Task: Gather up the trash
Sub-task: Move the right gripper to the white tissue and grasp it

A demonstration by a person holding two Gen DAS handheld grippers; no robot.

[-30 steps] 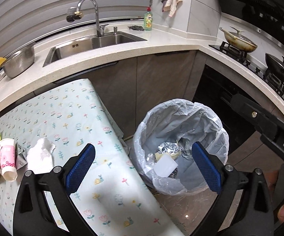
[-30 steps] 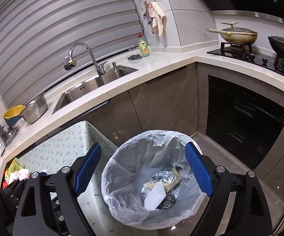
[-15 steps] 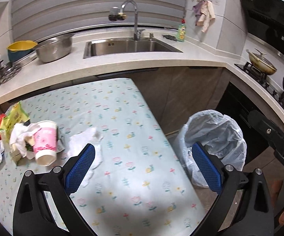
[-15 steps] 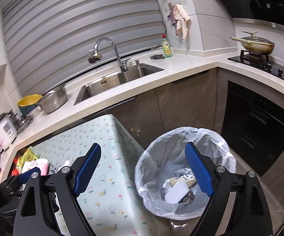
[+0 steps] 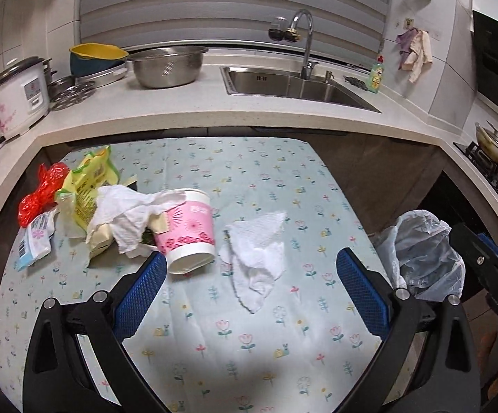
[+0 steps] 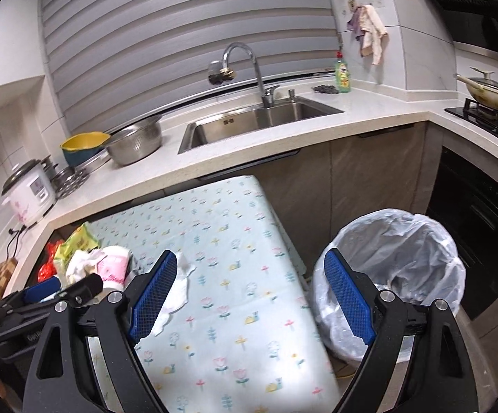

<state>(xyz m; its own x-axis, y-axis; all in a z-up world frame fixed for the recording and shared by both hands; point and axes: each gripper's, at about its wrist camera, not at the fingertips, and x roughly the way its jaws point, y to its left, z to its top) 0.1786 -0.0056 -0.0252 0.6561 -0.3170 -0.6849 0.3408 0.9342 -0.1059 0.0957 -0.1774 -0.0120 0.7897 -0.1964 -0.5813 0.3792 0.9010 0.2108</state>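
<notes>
Trash lies on a table with a flowered cloth [image 5: 256, 172]: a crumpled white tissue [image 5: 257, 258], a pink paper cup [image 5: 188, 230] on its side, a second white tissue [image 5: 125, 210], a yellow-green wrapper [image 5: 87, 182], a red bag [image 5: 42, 189] and a small blue-white packet [image 5: 35, 237]. A bin with a clear liner [image 5: 424, 258] stands right of the table; it also shows in the right wrist view [image 6: 397, 268]. My left gripper [image 5: 249, 296] is open and empty above the table, just short of the tissue. My right gripper [image 6: 249, 296] is open and empty over the table's right edge.
A counter [image 5: 197, 103] with a sink [image 5: 293, 84], a steel colander [image 5: 166, 65], a yellow-blue bowl [image 5: 95, 56] and a rice cooker [image 5: 18, 96] runs behind the table. A stove with a pan [image 6: 486, 94] is at right.
Both grippers have swung left, away from over the bin and toward the table. The trash pile has come into the middle of the left wrist view. Both stay open and empty.
</notes>
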